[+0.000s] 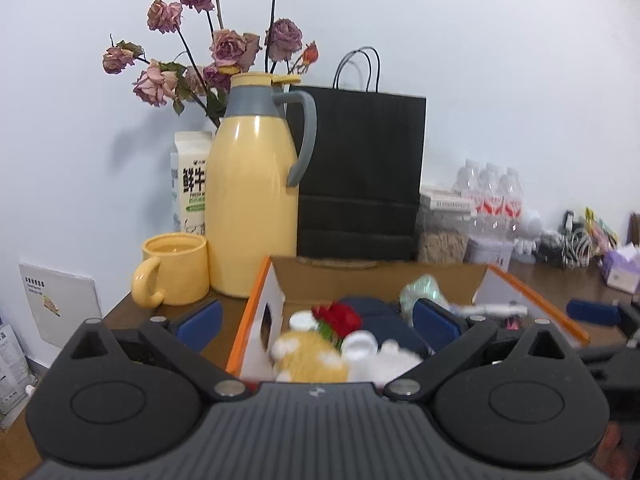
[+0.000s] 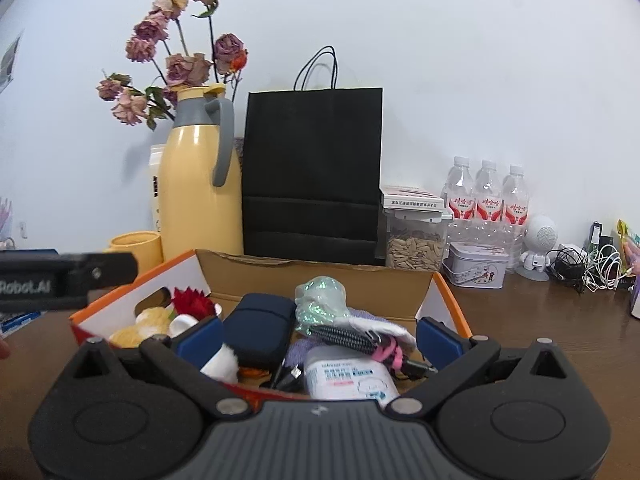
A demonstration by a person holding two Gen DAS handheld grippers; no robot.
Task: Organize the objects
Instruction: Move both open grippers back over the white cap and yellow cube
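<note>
An orange-edged cardboard box point(image 2: 400, 286) sits on the brown table, also in the left wrist view point(image 1: 256, 300). It holds a yellow plush toy point(image 1: 308, 356), a red flower point(image 1: 338, 318), a dark blue case point(image 2: 260, 330), a pale green crinkled bag point(image 2: 322, 300), a braided cable point(image 2: 344, 336) and a white packet point(image 2: 348, 376). My left gripper point(image 1: 316, 320) is open over the box's left side, holding nothing. My right gripper point(image 2: 318, 338) is open over the box's near side, holding nothing.
Behind the box stand a yellow thermos jug point(image 1: 252, 200), a yellow mug point(image 1: 174, 270), a milk carton point(image 1: 190, 184), dried roses point(image 1: 224, 48) and a black paper bag point(image 2: 312, 172). Right of them are a seed jar point(image 2: 414, 240), a tin point(image 2: 476, 270), water bottles point(image 2: 488, 200) and cables point(image 2: 592, 266).
</note>
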